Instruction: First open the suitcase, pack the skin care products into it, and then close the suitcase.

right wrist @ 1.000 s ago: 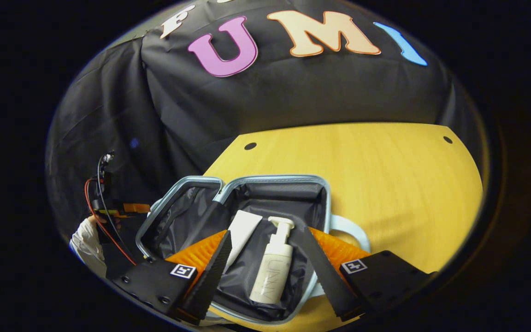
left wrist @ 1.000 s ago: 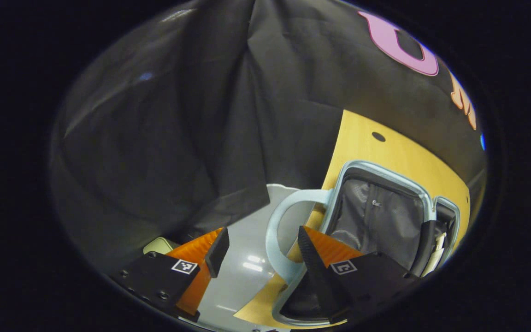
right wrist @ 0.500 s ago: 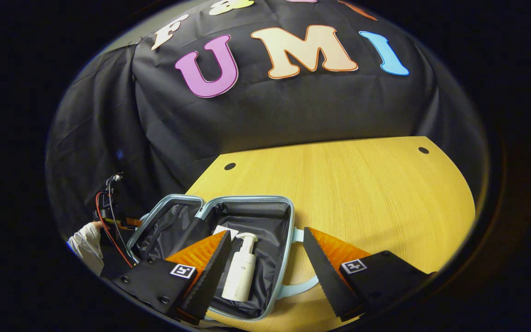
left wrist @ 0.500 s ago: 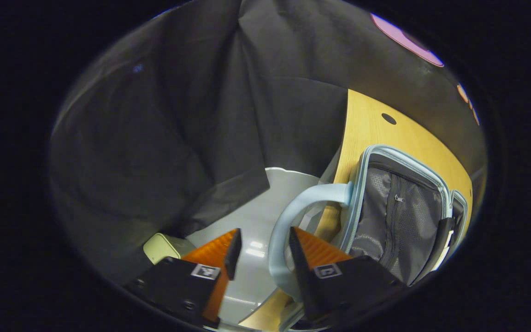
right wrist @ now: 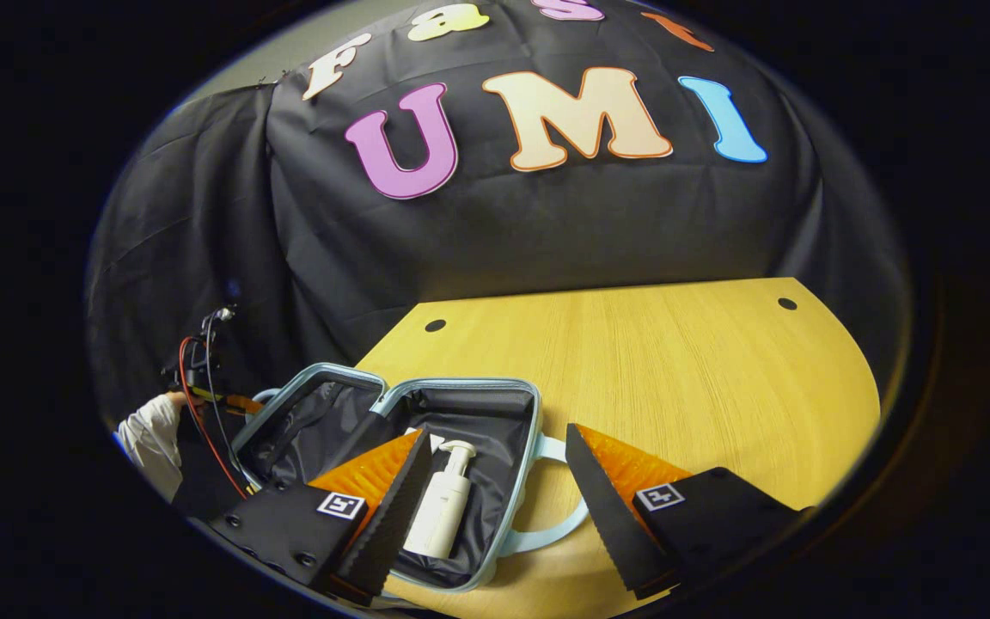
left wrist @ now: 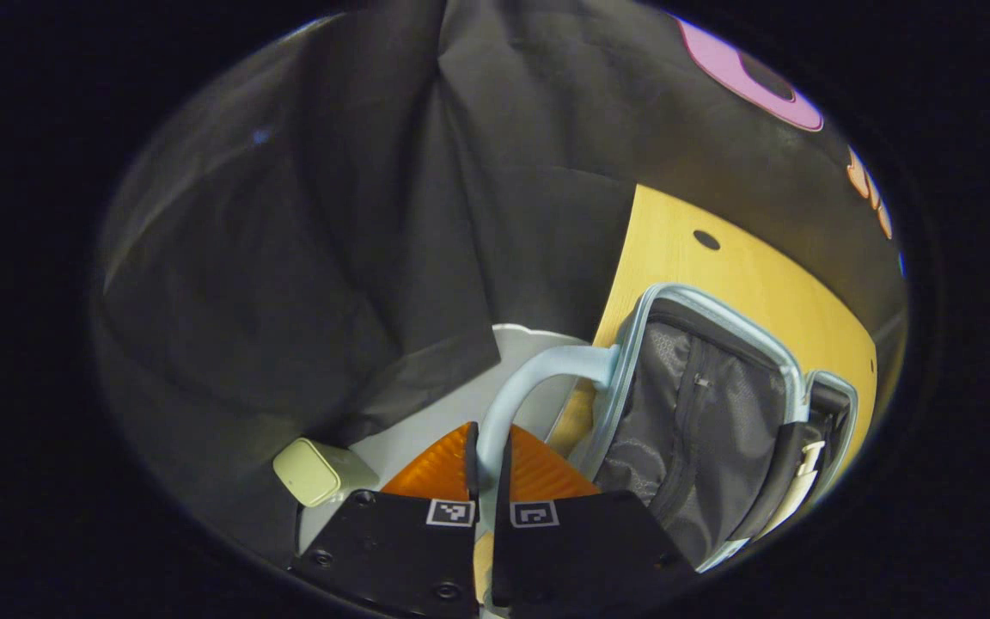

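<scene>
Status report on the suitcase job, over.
Left gripper shut on suitcase handle. Right gripper open, above the table. Suitcase open, pump bottle inside. Nothing blocking the lid.

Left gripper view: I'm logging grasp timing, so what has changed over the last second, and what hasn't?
The left gripper went from jaws wide apart to shut on the suitcase lid's light-blue handle. The right gripper backed away from the open suitcase, jaws still open and holding nothing. The pump bottle and the tube beside it stayed in the suitcase, on the table.
</scene>
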The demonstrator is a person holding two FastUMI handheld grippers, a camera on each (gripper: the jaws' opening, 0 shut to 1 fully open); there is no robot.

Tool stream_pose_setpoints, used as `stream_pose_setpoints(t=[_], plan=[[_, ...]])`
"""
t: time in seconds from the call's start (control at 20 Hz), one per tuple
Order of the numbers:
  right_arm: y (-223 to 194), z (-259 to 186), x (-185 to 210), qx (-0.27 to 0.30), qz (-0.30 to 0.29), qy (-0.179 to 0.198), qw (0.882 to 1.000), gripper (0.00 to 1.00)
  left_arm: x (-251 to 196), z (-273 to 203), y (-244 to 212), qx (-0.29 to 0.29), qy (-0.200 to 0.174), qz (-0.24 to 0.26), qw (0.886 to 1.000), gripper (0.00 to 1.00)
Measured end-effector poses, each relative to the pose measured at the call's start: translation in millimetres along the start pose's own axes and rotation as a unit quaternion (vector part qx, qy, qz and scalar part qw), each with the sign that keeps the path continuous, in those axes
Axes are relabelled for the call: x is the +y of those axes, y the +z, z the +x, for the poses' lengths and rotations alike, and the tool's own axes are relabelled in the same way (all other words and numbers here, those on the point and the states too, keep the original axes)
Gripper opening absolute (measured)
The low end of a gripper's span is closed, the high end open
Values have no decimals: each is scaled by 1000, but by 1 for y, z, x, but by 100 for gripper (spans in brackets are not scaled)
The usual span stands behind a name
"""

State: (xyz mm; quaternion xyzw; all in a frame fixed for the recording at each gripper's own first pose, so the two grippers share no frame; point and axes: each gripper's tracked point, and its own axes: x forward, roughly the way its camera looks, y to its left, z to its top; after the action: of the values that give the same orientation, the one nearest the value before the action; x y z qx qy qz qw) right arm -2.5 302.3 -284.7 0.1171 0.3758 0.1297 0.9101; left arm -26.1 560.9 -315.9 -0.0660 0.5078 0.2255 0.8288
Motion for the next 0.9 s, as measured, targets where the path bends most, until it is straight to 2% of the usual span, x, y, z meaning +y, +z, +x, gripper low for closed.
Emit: stream_pose_setpoints(t=[0.15,0.35,0.55,0.9], plan=[[4,-8,-5,-9,-14,9,1000,98,-4,-35,22,-39,3,22,999,0],[9,-21,-16,-20,-20,21,999,98,-32,-90,56,-95,-3,44,995,0],[16,-35,-29,-32,-24,32,999,98,-63,-144,75,-127,-17,61,990,0],[23,-64,-48,-50,-35,45,997,98,-144,-205,89,-172,-52,96,979,0]])
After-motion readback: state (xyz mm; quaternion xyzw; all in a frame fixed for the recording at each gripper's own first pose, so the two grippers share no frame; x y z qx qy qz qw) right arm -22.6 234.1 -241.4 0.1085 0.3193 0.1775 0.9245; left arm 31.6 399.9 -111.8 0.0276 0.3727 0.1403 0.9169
